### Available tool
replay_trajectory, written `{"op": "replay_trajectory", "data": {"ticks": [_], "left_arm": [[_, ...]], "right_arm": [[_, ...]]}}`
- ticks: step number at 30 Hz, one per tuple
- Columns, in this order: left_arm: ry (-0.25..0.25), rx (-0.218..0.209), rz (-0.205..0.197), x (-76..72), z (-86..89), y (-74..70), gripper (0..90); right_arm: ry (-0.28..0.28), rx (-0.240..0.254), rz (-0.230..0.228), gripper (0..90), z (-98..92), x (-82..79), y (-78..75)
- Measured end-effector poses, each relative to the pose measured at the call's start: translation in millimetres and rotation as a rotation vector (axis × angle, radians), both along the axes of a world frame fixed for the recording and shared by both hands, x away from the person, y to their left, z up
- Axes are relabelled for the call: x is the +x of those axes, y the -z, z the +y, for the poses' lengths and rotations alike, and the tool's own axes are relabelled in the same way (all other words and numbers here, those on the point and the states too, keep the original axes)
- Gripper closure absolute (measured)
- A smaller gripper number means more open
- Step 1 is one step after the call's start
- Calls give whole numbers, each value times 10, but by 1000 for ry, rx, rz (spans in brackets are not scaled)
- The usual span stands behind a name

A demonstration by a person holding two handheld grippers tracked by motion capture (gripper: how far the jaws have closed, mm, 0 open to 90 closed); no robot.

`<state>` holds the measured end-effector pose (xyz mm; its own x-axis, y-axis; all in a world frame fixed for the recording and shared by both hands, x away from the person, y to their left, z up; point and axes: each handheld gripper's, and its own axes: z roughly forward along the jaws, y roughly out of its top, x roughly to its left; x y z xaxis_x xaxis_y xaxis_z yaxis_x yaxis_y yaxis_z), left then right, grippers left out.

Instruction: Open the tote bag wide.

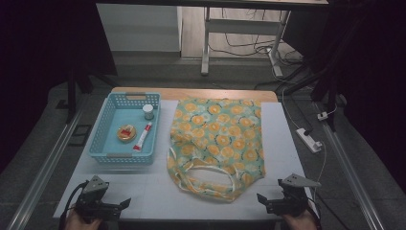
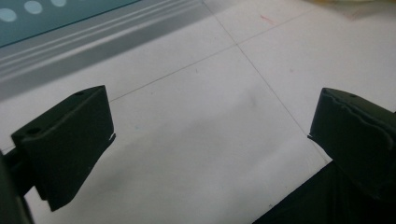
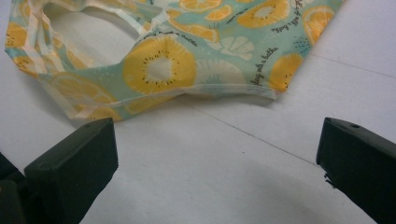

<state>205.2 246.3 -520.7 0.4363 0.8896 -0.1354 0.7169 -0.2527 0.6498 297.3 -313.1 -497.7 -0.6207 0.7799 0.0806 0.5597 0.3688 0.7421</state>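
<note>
A green cloth bag printed with yellow fruit slices lies flat in the middle of the white table, its handles and opening toward me. To its left stands a blue basket holding a small white jar, a round yellow tin and a red-and-white tube. My left gripper rests open near the front left edge, nothing between its jaws. My right gripper is open at the front right, just short of the bag's near corner.
A white power strip with a cable lies off the table's right side. Metal rails run along both sides. A table leg and cables stand behind. The basket's wall shows at the top left of the left gripper view.
</note>
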Motion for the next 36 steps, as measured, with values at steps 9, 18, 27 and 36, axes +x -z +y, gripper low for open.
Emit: {"op": "replay_trajectory", "data": {"ticks": [9, 18, 27, 36], "left_arm": [[5, -16, -2, -2, 17, -1, 0], [18, -14, 0, 5, 5, -1, 0], [21, -20, 1, 6, 15, 0, 0], [21, -18, 6, 10, 10, 2, 0]], "right_arm": [[-19, -15, 2, 0, 23, 0, 6], [-35, -17, 4, 0, 24, -4, 5], [-52, -27, 4, 0, 43, -2, 4], [-82, 7, -20, 0, 64, -9, -40]]}}
